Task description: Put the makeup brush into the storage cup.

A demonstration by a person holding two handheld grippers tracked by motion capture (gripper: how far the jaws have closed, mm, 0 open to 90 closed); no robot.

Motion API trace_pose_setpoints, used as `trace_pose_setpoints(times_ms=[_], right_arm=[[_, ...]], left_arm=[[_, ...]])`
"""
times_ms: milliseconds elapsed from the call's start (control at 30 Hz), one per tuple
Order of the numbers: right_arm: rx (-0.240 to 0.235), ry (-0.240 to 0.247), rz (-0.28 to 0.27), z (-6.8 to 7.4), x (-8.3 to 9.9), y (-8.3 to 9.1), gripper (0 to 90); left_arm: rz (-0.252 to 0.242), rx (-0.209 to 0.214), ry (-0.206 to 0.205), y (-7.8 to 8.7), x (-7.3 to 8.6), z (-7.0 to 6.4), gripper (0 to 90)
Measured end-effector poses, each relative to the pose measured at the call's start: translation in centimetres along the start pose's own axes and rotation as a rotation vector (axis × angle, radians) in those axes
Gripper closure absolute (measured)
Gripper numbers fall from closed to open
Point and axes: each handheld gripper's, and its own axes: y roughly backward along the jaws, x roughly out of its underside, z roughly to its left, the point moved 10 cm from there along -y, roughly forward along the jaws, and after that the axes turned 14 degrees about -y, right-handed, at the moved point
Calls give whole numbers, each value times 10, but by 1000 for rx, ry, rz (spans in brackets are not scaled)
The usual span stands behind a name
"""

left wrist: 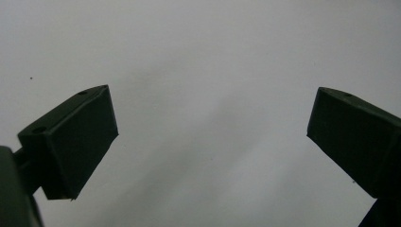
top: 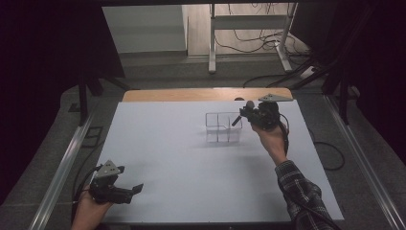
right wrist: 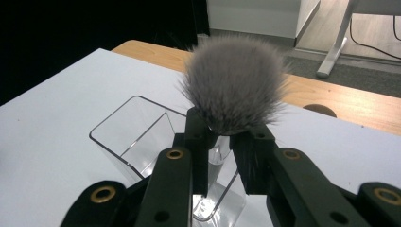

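A makeup brush [right wrist: 234, 82] with a fluffy grey head points bristles-up, and my right gripper [right wrist: 227, 130] is shut on its handle just under the head. Directly beneath and ahead stands a clear acrylic organizer [right wrist: 132, 127] with open compartments. From above, the right gripper [top: 243, 114] holds the brush [top: 249, 104] at the right edge of the organizer [top: 218, 125], in the far middle of the table. My left gripper [top: 138, 188] rests near the front left corner. Its jaws stand wide apart over bare white surface, and the left gripper [left wrist: 213, 123] holds nothing.
The white table top [top: 182, 163] has a wooden strip [top: 206, 94] along its far edge. Metal rails run down both sides. Beyond the table stand a desk frame [top: 211, 43] and loose floor cables [top: 258, 43]. A plaid sleeve [top: 299, 187] comes in at the front right.
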Motion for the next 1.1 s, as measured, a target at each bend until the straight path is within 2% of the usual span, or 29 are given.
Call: trace_pose_setpoints(times_ms=[900, 1100], right_arm=[[19, 41, 72, 1, 26, -22, 752], [5, 35, 78, 4, 26, -22, 614]], left_arm=[[4, 4, -7, -1, 0, -1, 28], [4, 5, -7, -1, 0, -1, 28]])
